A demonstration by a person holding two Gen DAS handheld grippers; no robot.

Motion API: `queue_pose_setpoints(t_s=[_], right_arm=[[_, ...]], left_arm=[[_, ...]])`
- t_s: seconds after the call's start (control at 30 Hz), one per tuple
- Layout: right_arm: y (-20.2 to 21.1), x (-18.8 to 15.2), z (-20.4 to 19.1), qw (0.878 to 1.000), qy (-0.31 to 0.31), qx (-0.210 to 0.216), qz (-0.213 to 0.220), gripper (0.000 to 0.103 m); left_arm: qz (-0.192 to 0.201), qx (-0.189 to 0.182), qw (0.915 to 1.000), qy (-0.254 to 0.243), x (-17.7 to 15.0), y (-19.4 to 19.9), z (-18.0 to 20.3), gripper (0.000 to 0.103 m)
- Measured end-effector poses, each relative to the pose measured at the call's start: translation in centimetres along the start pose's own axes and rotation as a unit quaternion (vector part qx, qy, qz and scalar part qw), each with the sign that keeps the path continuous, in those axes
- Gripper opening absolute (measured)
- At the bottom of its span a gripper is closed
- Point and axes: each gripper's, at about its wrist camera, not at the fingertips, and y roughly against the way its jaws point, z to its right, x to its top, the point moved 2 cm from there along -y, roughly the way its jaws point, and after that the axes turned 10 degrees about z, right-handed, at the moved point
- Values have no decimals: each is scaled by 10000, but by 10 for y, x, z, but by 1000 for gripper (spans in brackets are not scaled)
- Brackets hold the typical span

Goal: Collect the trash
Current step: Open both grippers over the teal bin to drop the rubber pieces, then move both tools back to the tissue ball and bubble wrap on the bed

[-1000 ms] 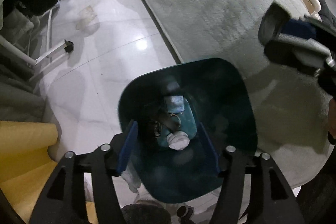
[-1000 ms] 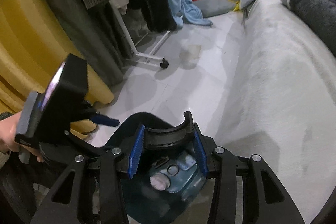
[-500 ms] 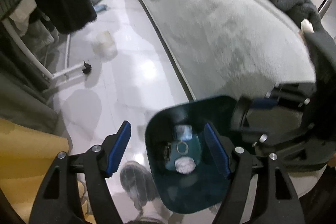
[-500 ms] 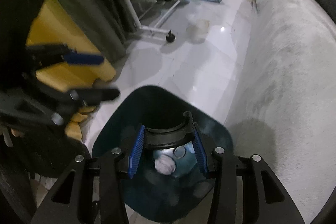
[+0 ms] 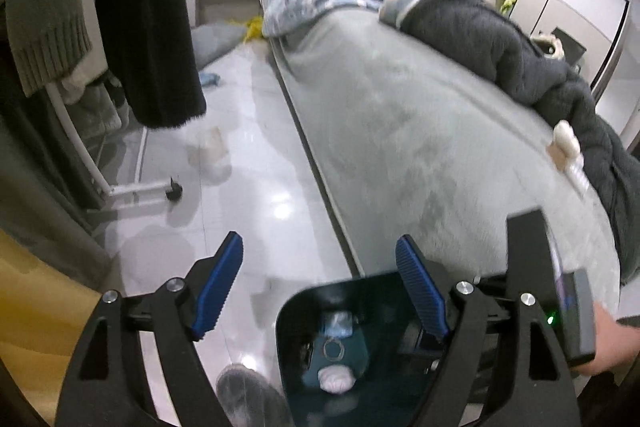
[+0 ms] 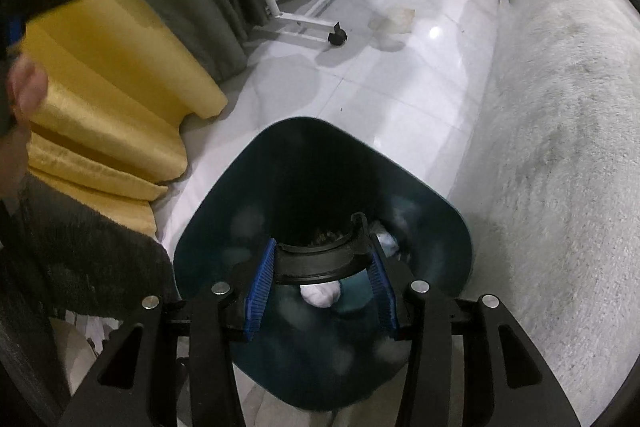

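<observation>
A dark teal trash bin stands on the white floor by the bed; it also shows in the left wrist view. Inside lie a crumpled white tissue, a teal wrapper and small bits. My right gripper is shut on a black curved plastic piece and holds it over the bin's mouth. My left gripper is open and empty, above the bin's left rim. A clear crumpled plastic container lies on the floor further ahead; it also shows in the right wrist view.
A grey bed with a patterned blanket and dark fleece runs along the right. A white clothes rack with a castor and hanging clothes stands left. Yellow cushions lie left of the bin. A slipper is near the bin.
My left gripper has risen and swung left off the bin, tilting up toward the room, jaws open wide. My right gripper has stayed over the bin, still holding the black piece.
</observation>
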Motion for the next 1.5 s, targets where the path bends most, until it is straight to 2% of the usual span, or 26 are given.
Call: queue_pose_setpoints(t_s=[0.07,0.2,0.27,0.4,0.5,0.67,0.9,1.2,1.5], right_arm=[[3,-1,-1,10000,28,15,-12,49],[18,3,-1,9998,46,23,175,66],[25,4,0,9996,56,8,269,70],[39,5,6,9988,11,-20,498,74],[55,7,12,9969,10,-66,782,75],[85,9,25,9908,-20,-261,1324,75],[132,3,60,9773,-296,-550,2022,79],[171,-25,105,9656,-375,-1024,2360,82],[205,-58,156,9495,-566,-1560,2664,83]], left_arm=[[205,-5,9998,0,9,5,4,82],[624,-6,9980,-39,23,17,11,85],[883,-16,9961,-74,32,24,18,88],[1254,37,9917,-280,42,32,35,88],[1436,-99,9891,-324,48,36,47,88],[1543,-351,9868,-349,56,34,67,88],[1678,-485,9841,-331,66,30,94,89],[1811,-863,9777,-621,73,21,146,90],[1718,-1123,9743,-931,78,-8,199,92]])
